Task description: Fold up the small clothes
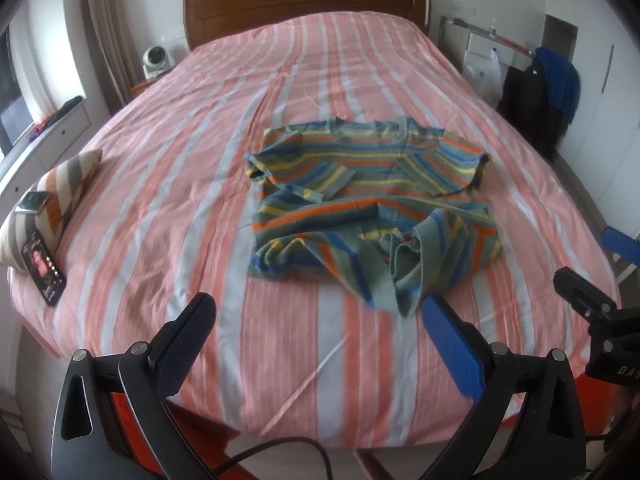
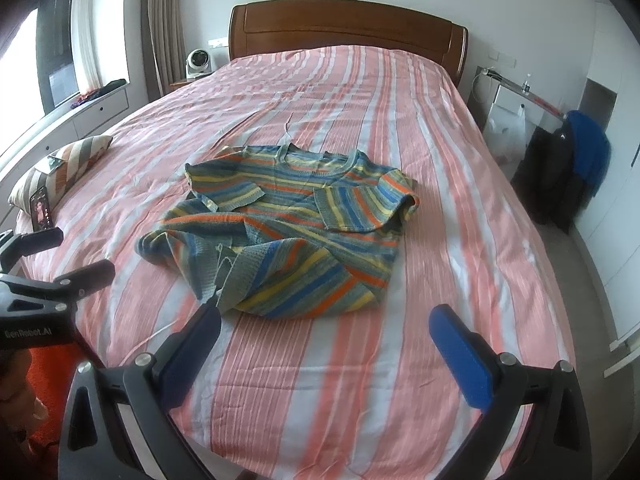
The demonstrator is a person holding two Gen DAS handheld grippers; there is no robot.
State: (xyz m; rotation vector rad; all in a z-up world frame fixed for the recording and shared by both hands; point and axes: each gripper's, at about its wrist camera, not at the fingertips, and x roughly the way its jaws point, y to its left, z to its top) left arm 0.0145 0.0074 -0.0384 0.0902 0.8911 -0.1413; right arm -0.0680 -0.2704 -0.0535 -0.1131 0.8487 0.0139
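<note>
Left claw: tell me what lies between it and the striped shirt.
Only bare striped bedspread separates the open left claw from the striped shirt, seen in the left wrist view.

Striped bed (image 2: 400,120), wooden headboard (image 2: 344,28) (daylit)

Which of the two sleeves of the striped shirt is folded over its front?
The sleeve toward the pillow side lies folded across the chest of the striped shirt; the other sleeve spreads outward.
</note>
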